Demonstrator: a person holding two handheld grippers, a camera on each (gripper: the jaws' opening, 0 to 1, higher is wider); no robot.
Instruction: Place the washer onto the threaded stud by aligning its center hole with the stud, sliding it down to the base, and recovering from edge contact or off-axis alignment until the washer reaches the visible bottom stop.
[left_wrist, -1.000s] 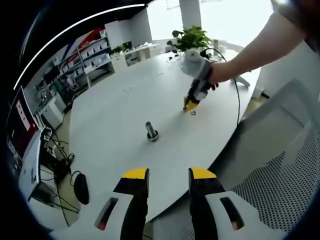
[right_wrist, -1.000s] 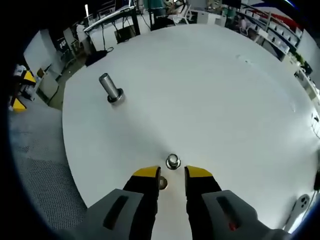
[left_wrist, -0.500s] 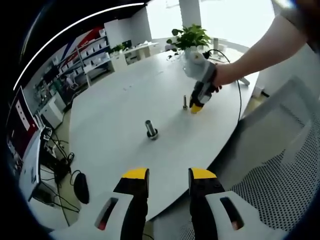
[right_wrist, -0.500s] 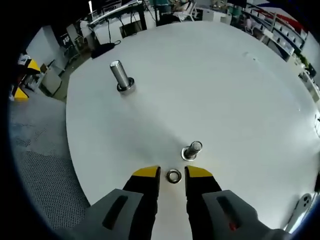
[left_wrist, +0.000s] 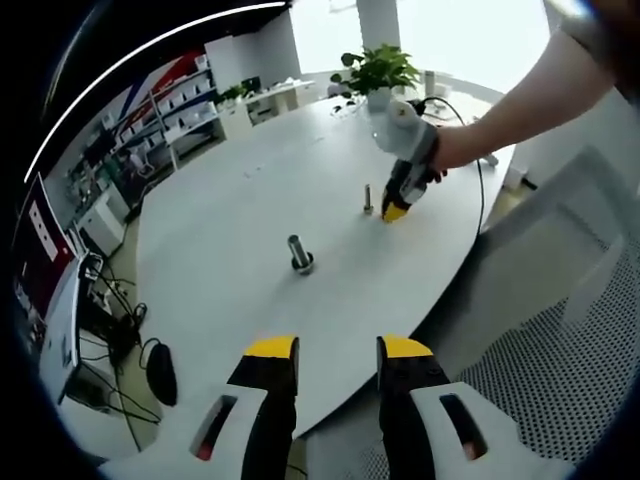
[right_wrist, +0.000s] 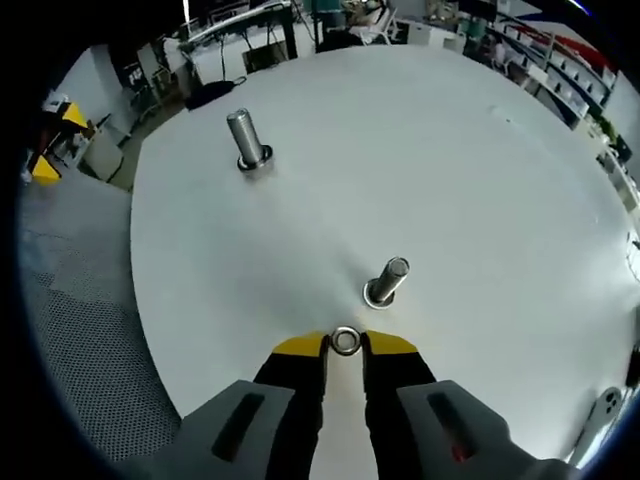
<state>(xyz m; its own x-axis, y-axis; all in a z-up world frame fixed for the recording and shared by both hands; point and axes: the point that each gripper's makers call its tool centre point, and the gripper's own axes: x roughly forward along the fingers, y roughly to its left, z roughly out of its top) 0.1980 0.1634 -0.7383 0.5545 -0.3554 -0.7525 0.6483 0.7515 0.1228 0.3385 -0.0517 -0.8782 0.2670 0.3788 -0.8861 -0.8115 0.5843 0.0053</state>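
Right gripper (right_wrist: 345, 343) pinches small silver ring washer (right_wrist: 345, 340) by its edge, bottom centre; left gripper (left_wrist: 338, 350) spread, idle. Thin edge grip could slip, or the washer could tilt and catch on the short upright threaded steel stud (right_wrist: 386, 281) just above it.

In the left gripper view the washer is too small to make out at the right tool (left_wrist: 392, 212), whose tips hide it near the surface's (left_wrist: 250, 190) right edge. The person's arm (left_wrist: 520, 100) runs off the picture's top right. In the right gripper view, whether the washer (right_wrist: 345, 340) touches the surface cannot be told.
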